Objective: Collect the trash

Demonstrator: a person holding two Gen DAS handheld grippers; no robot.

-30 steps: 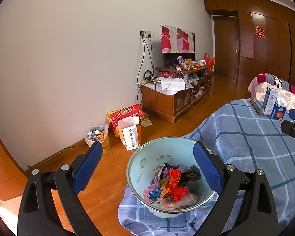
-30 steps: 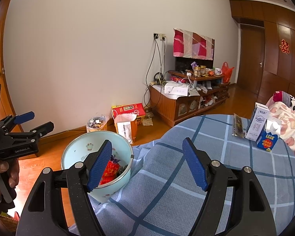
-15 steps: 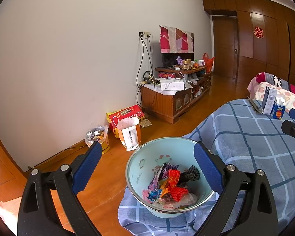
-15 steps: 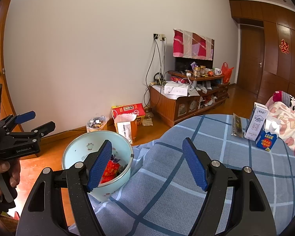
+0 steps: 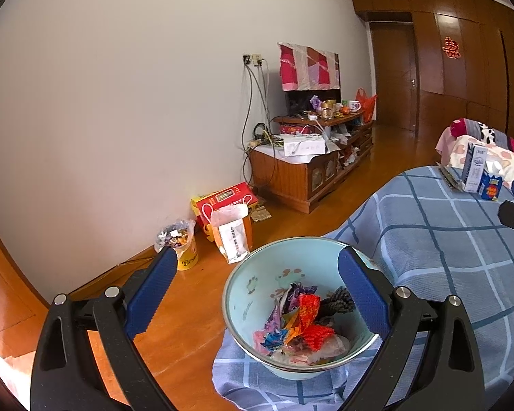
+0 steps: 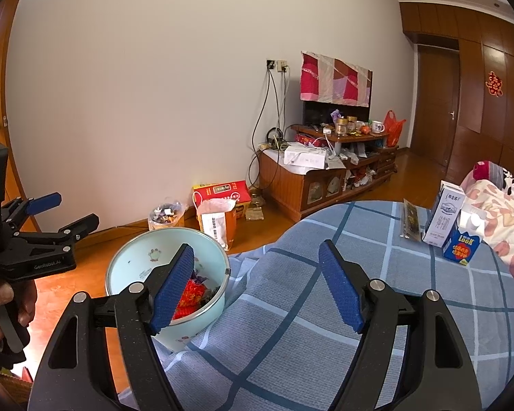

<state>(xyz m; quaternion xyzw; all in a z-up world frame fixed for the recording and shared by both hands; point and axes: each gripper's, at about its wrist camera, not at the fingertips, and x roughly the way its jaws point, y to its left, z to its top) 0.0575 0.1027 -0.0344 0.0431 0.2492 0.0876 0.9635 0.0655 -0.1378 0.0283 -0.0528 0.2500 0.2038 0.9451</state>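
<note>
Item: pale blue basin (image 5: 257, 284), standing at the near edge of the blue plaid bed (image 5: 438, 239), beside the wooden floor (image 5: 195, 308). Contents: crumpled wrappers (image 5: 301, 322), red, purple and orange, with a dark knotted piece among them, heaped in the bottom.

Left tongs (image 5: 253, 291): spread wide, nothing between the pads, poised above and in front of the basin; placement matches the view a second ago.

Right tongs (image 6: 257, 287): spread wide, empty, over the bed cover just right of the basin; no change from the earlier view.

On the bed, far side: white milk carton (image 6: 443, 219) upright, small blue carton (image 6: 461, 248) just beside it, flat dark packet (image 6: 409, 221) lying to their left. All as before.

Basin, wrappers and cartons lie where they did a second ago; only a slight drift of framing in the left view.
</note>
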